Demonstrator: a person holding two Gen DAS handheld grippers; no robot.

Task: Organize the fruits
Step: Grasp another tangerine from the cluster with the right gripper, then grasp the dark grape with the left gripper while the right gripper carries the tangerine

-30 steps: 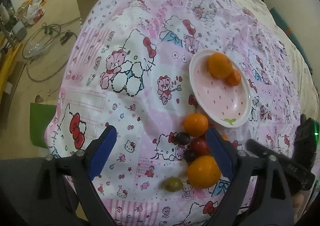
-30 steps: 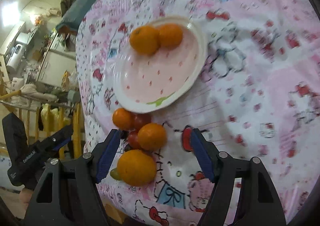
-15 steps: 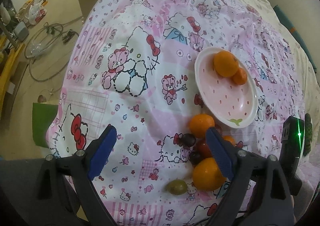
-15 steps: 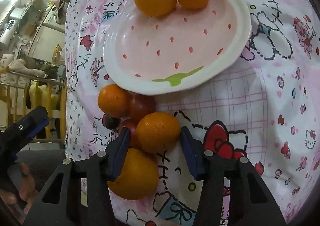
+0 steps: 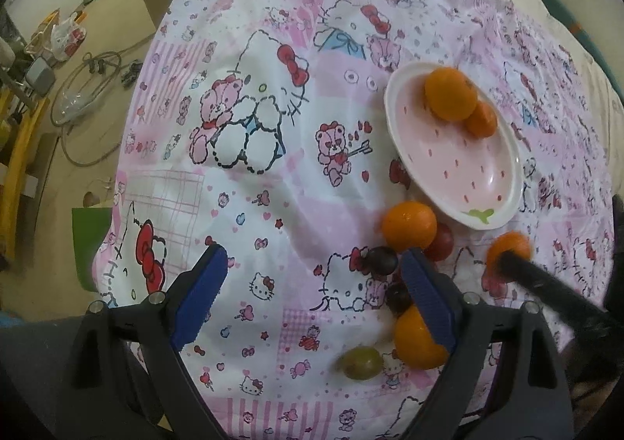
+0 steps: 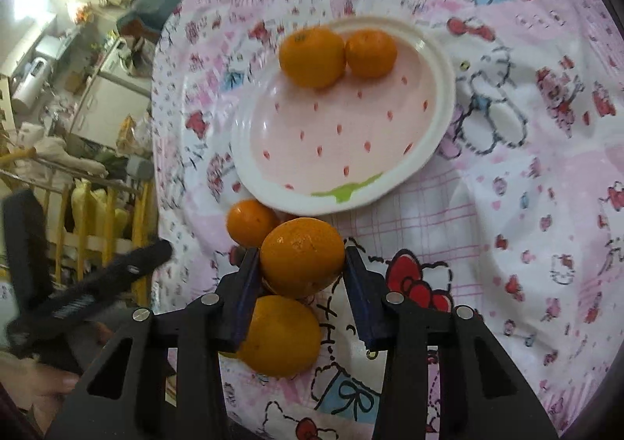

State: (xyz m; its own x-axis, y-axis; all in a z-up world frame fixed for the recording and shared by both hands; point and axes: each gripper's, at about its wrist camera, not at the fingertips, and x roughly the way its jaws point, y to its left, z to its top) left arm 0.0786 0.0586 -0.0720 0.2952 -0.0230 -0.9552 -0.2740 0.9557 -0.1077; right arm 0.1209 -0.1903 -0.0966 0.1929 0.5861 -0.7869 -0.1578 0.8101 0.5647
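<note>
A pink strawberry-patterned plate (image 5: 394,120) (image 6: 241,167) lies on the cartoon-print cloth with two oranges (image 6: 312,58) at its far side. Just below the plate lies a pile of fruit: an orange (image 5: 408,225), a red grape (image 5: 440,243), dark grapes (image 5: 382,260), a bigger orange (image 5: 417,338) and a green grape (image 5: 360,362). My right gripper (image 6: 301,257) is closing, and its pads press on one orange (image 6: 302,241) from the pile. My left gripper (image 5: 312,257) hangs open over the cloth left of the pile with nothing between its fingers.
The cloth-covered surface drops off at the left to a floor with coiled cables (image 5: 85,89) and a green bag (image 5: 89,237). A yellow rack (image 6: 105,221) and cluttered shelves stand beyond the near edge in the right wrist view. A person's hand (image 6: 35,389) holds the left gripper.
My right gripper's jaws have narrowed from wide apart to pressing on the middle orange, which has come away from the pile. The left gripper has stayed open and nearly still.
</note>
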